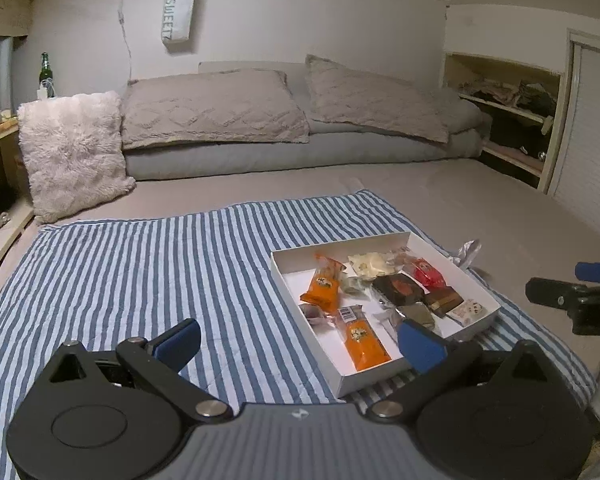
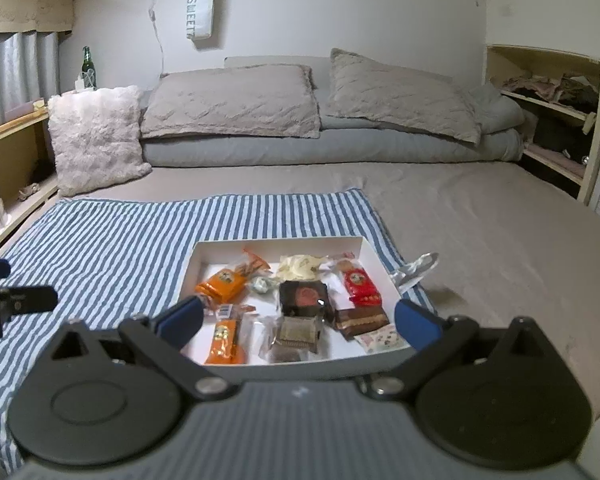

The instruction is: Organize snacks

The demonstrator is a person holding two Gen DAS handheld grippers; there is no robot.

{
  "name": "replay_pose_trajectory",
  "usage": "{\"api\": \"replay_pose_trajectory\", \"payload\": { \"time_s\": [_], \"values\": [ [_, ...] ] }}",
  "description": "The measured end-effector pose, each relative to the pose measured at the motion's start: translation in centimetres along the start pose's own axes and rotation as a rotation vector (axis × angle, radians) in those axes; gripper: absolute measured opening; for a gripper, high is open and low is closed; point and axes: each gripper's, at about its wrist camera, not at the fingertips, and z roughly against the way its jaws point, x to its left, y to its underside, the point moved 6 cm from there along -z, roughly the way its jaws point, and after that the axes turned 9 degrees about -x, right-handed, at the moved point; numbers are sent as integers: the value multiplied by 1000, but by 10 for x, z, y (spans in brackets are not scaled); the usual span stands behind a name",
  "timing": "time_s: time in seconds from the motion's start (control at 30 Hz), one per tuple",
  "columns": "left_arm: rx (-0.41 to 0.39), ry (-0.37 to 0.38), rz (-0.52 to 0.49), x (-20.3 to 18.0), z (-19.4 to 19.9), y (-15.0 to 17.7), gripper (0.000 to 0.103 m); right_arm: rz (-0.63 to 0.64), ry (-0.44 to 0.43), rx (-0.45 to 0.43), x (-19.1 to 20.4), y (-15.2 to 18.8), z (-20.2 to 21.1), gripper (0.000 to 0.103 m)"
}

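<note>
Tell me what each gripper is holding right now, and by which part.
Nothing is held. The left gripper and the right gripper both stand open with empty fingers, short of the white box of snacks.

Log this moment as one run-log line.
left gripper: open, empty | right gripper: open, empty | white box: on striped cloth, snacks inside | silver wrapper: outside box
</note>
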Motion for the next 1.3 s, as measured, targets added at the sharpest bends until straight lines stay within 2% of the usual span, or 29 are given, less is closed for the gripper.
{"api": "replay_pose_trajectory", "payload": {
  "time_s": [0.33,0.57,1.3],
  "values": [
    [-2,-55,8,14,16,16,103,-10,-1,-14,0,12,20,102],
    [-13,-56,-32,12,27,23,103,4,-34,-26,6,18,30,102],
    [-15,-50,-46,13,34,26,103,36,-49,-18,6,24,36,102]
  ]
}}
